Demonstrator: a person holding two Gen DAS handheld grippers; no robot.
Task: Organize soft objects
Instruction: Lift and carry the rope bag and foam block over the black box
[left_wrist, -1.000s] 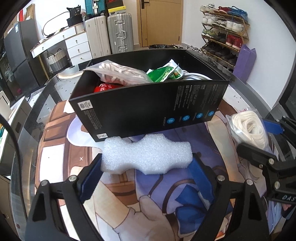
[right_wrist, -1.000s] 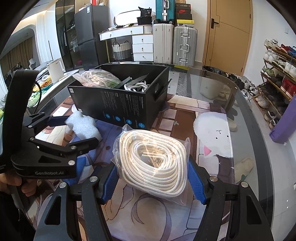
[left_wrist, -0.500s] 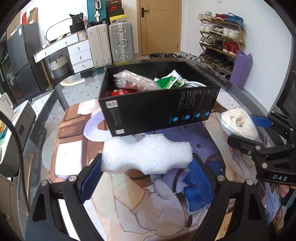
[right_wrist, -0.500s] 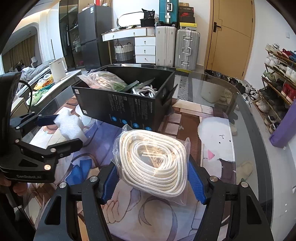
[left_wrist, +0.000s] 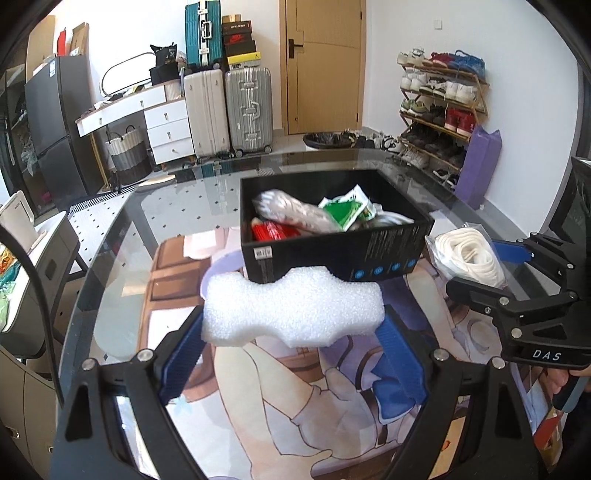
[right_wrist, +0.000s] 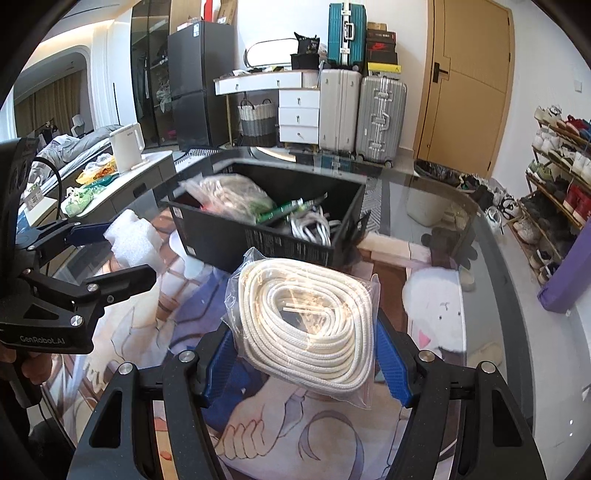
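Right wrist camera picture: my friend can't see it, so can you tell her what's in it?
The right claw is squeezing a clear bag of coiled white rope above a glass table with a cartoon mat. Behind it sits an open black box already holding bagged items and cables. On the left, the left claw holds a piece of white foam.

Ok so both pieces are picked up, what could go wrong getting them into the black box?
The black box already looks full, so the foam piece in the left hand-held gripper could perch on top and tumble out. The bagged rope coil in the right hand-held gripper sits in slick plastic and might slip free.
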